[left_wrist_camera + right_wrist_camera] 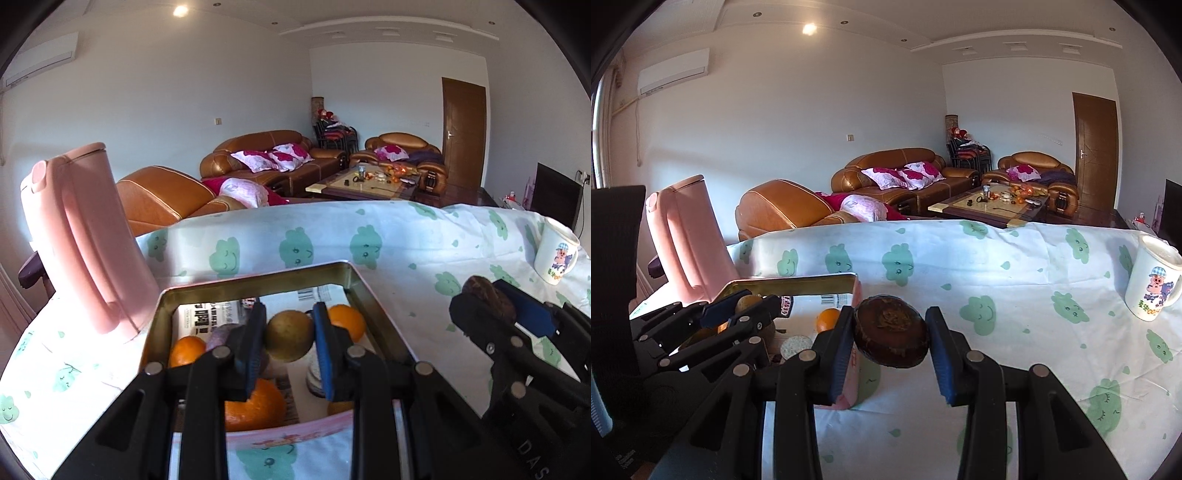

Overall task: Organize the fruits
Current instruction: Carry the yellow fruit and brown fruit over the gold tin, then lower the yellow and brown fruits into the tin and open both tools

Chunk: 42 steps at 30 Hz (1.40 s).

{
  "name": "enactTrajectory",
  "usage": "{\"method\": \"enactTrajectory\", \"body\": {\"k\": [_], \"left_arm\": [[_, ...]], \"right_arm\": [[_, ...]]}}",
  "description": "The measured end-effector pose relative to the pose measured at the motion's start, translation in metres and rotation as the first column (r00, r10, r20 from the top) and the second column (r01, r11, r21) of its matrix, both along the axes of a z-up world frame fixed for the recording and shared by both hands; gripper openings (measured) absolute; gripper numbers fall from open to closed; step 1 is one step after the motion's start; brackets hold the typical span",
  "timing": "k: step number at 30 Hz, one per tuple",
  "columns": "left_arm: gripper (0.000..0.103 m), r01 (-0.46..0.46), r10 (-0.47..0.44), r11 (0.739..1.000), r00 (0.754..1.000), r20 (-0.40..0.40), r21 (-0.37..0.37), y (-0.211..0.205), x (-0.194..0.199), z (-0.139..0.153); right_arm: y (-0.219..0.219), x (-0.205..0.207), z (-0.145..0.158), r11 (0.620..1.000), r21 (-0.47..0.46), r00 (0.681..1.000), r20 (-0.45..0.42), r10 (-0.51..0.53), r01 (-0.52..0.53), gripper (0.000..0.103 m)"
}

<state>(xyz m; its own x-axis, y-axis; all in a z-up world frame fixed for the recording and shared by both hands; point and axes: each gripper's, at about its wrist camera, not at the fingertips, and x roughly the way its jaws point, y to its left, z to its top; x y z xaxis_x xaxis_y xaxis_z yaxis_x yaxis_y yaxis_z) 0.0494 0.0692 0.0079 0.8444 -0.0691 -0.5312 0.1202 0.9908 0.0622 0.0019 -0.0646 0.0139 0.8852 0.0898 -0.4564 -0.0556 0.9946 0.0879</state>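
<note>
A pink tin box [373, 299] lined with newspaper holds several oranges [255, 406] and a purple fruit [221, 334]. My left gripper [288, 339] is over the box, shut on a green-brown pear [289, 335]. My right gripper [890, 332] is to the right of the box [855, 291], shut on a dark brown round fruit [891, 335] held above the tablecloth. The right gripper also shows in the left wrist view [491, 299], with the brown fruit [487, 297] between its fingers. The left gripper shows at the left of the right wrist view [746, 306].
A pink kettle [85, 240] stands just left of the box. A white cartoon mug [1154, 282] stands at the right on the cloud-print tablecloth [997, 266]. Brown sofas [266, 158] and a coffee table [365, 182] lie beyond the table's far edge.
</note>
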Motion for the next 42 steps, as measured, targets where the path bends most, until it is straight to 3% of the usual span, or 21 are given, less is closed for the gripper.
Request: {"method": "enactTrajectory", "body": {"k": [12,34,42], "left_arm": [[0.027,-0.119,0.118,0.993,0.992,-0.034,-0.025,0.055,0.032,-0.006],[0.027,-0.156,0.157,0.988,0.977,-0.146,0.019,0.052,0.07,-0.029],[0.027,-0.157,0.155,0.988,0.978,-0.14,-0.002,0.055,0.072,-0.031]], "right_arm": [[0.046,0.043,0.001,0.998,0.035,0.998,-0.021,0.054,-0.053,0.041],[0.059,0.109,-0.025,0.999,0.013,0.989,-0.138,0.044,-0.042,0.041],[0.06,0.117,-0.037,0.995,0.047,0.977,-0.193,0.093,-0.086,0.042]]}}
